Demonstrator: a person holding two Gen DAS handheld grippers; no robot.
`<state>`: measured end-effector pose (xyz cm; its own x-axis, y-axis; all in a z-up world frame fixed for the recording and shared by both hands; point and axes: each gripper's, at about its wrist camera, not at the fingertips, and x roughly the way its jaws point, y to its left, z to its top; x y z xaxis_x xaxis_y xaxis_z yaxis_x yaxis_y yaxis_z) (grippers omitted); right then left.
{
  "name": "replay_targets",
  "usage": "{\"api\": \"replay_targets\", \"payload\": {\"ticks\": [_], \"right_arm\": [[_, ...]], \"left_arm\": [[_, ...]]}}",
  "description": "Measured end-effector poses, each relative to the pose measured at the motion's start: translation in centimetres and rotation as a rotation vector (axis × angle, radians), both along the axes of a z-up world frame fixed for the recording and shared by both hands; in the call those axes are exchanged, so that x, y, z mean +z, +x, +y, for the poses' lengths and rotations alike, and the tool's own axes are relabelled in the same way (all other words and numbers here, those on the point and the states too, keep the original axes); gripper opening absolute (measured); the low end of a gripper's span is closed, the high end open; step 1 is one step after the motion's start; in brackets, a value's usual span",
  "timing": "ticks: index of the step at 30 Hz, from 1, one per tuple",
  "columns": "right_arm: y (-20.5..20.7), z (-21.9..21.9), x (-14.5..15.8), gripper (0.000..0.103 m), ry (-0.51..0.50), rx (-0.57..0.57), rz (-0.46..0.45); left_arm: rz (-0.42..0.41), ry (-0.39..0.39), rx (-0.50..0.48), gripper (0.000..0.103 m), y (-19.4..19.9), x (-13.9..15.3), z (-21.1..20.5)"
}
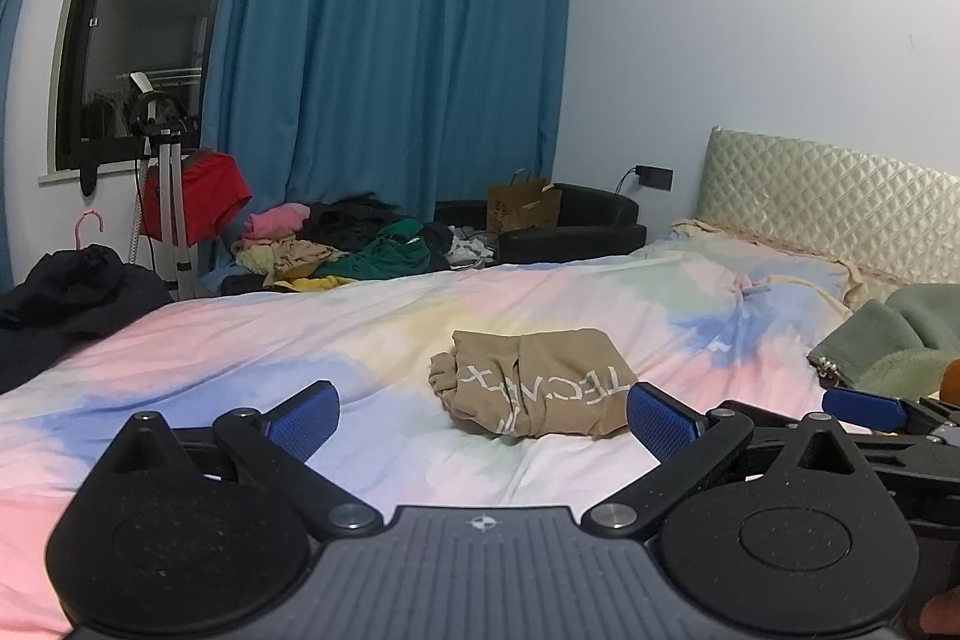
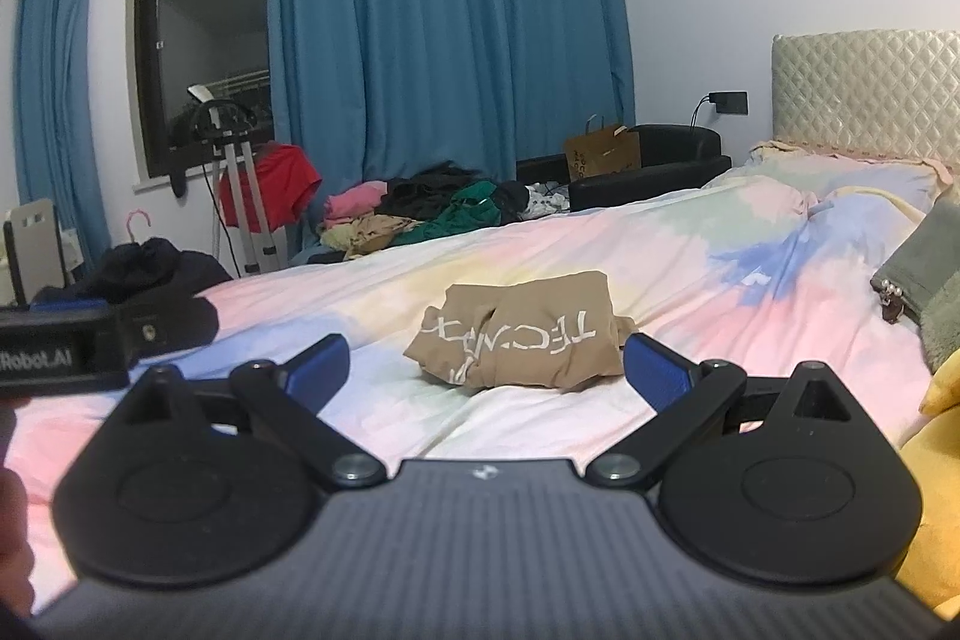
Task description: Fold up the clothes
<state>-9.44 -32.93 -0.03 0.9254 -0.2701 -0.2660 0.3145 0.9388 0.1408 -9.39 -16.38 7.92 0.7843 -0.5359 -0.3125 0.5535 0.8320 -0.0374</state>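
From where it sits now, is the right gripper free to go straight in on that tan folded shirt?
Probably yes. The right gripper is open and holds nothing, and the tan folded shirt lies right ahead on the bedspread, with only bare cover between. The left gripper sits off to the side.

Two wrist cameras looking low across the bed (image 1: 252, 340)

Both are facing the blue curtains (image 1: 390, 40) from just above the bedding, sitting side by side; each is sharing the folded tan shirt (image 1: 534, 382) close ahead, the clothes pile (image 2: 420, 214) and headboard (image 2: 864, 94) beyond.
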Motion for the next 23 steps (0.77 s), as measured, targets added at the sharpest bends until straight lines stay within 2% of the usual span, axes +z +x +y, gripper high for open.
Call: {"api": "replay_targets", "payload": {"ticks": [23], "right_arm": [[0.22, 0.52, -0.04, 0.099, -0.012, -0.003, 0.016]], "left_arm": [[-0.001, 0.013, 0.016, 0.103, -0.61, -0.27, -0.4]]}}
